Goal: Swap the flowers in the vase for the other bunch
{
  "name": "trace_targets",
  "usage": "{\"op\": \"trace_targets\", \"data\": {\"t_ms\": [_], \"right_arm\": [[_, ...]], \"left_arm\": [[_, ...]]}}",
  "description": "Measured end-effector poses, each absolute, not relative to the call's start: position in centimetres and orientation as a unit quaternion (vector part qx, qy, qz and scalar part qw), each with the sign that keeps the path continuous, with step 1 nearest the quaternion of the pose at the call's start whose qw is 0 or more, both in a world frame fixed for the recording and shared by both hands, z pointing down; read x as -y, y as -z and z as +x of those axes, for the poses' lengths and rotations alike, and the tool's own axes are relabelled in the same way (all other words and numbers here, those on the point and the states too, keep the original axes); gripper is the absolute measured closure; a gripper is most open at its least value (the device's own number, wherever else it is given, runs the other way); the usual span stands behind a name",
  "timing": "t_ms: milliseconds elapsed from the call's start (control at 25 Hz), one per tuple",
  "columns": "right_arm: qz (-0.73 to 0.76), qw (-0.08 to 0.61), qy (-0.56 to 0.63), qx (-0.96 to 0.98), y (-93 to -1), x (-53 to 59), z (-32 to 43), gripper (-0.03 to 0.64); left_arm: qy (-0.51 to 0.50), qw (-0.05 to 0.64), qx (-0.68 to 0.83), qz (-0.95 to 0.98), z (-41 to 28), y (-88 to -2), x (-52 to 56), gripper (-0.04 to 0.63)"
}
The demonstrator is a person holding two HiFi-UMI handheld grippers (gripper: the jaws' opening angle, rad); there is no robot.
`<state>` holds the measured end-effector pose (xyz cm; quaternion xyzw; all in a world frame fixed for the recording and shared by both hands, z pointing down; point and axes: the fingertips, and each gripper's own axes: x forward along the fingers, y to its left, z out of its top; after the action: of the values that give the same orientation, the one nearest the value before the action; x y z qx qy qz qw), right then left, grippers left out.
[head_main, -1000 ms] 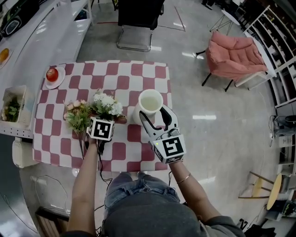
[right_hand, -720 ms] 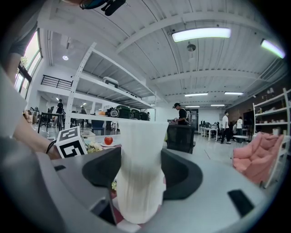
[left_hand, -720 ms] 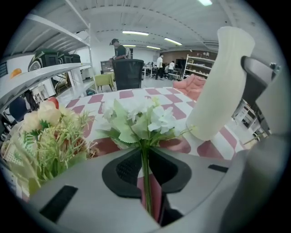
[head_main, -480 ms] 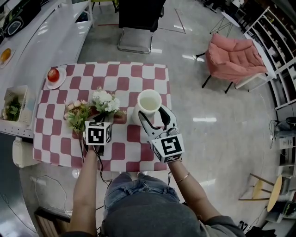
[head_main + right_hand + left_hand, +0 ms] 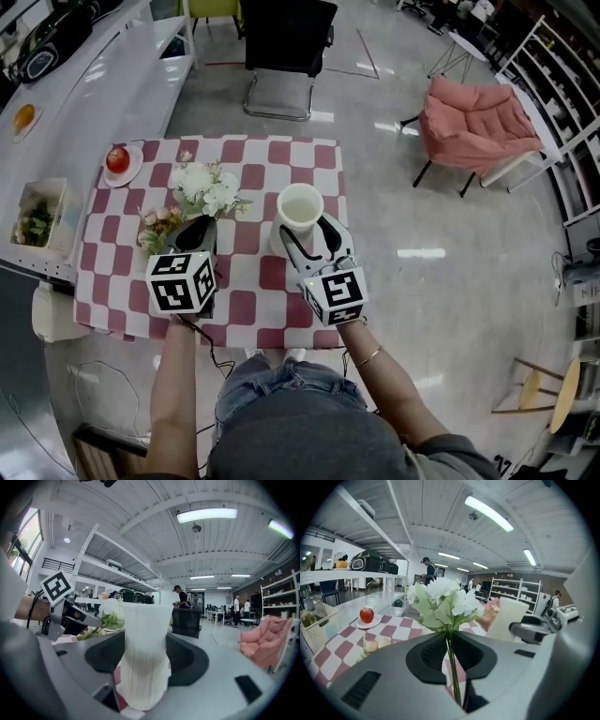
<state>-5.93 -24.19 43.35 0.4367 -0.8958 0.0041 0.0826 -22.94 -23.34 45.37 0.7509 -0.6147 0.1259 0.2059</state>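
My left gripper (image 5: 196, 232) is shut on the thin green stems of the white flower bunch (image 5: 206, 188), which hangs above the table; in the left gripper view the white flower bunch (image 5: 445, 597) stands upright between the jaws. A second bunch of pale pink flowers (image 5: 159, 223) lies on the checked tablecloth, left of the gripper. My right gripper (image 5: 309, 242) is shut on the white ribbed vase (image 5: 300, 210), which stands upright on the table. The white ribbed vase (image 5: 143, 653) fills the gap between the pads. The vase's mouth looks empty.
The table (image 5: 281, 159) carries a red-and-white checked cloth. A red apple on a small plate (image 5: 119, 160) sits at its far left corner. A basket (image 5: 36, 217) stands on the counter at left. A black chair (image 5: 289, 47) and a pink armchair (image 5: 478, 122) stand beyond.
My left gripper closed on the white bunch's stems and rose with it off the tablecloth. The right gripper and the vase stayed put.
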Motion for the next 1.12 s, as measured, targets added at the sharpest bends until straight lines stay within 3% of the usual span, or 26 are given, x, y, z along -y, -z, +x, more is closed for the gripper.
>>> {"op": "trace_targets", "data": {"t_ms": [440, 1120], "right_arm": [[0.432, 0.083, 0.0, 0.898, -43.6, 24.1, -6.2, 0.337], [0.429, 0.084, -0.004, 0.899, -43.6, 23.9, -6.2, 0.337]], "left_arm": [[0.006, 0.122, 0.578, 0.807, -18.8, -32.3, 24.7, 0.545], [0.06, -0.005, 0.504, 0.861, -10.0, -18.3, 27.5, 0.546]]}}
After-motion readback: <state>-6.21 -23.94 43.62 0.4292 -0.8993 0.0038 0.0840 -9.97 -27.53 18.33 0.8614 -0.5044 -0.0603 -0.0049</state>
